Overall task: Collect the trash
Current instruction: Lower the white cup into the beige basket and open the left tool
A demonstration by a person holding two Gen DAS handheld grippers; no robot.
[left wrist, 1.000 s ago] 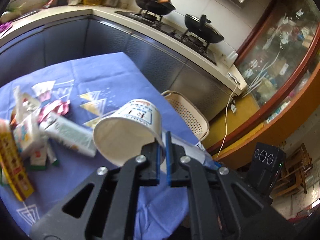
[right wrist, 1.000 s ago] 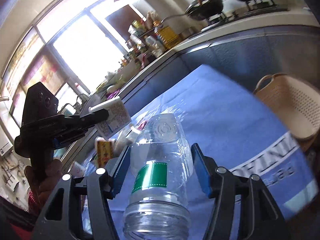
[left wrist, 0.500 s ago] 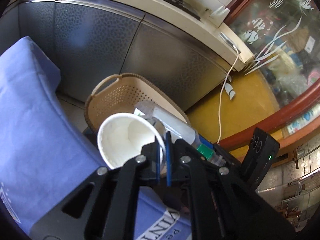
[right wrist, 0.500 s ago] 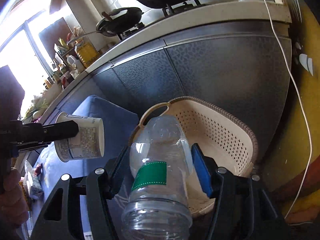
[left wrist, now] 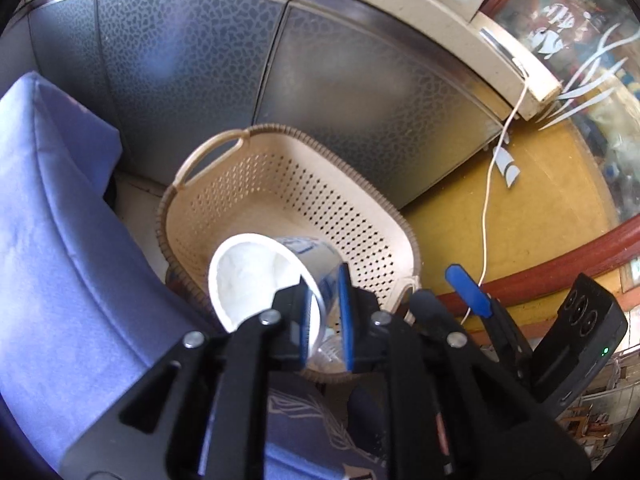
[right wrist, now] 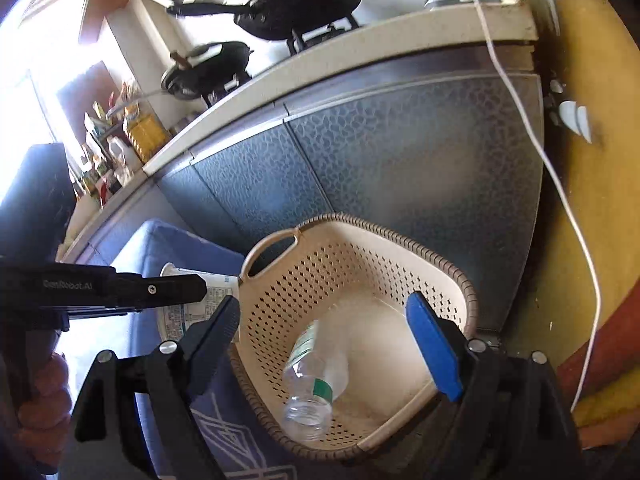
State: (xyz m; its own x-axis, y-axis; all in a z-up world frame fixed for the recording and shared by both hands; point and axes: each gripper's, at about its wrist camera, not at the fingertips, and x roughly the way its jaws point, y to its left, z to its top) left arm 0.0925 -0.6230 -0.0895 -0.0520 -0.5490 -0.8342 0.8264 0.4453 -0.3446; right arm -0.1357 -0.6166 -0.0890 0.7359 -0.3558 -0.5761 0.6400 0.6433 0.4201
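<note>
Down through the left wrist view, the left tongs hang over a beige perforated basket that stands on the floor against grey cabinet doors. A white paper cup lies tilted between the blue pads, mouth toward the camera; its rim wall sits in the gap, and the jaws are opening, with daylight showing beside the right pad, so the cup looks no longer pinched. A blue cloth covers the counter on the left. The right tongs show at the lower right, one blue pad lifted.

From the right wrist view, the right tongs stand wide and are opening, nothing between the pads. Below them a clear plastic bottle with a green label lies on its side on the basket's floor, free of both pads. At the left, the left tongs reach in level, the paper cup at their tip just beside the basket's handle. A hand grips their handle. Two black pans sit on the stove above, and a white cable trails down to the yellow floor.
</note>
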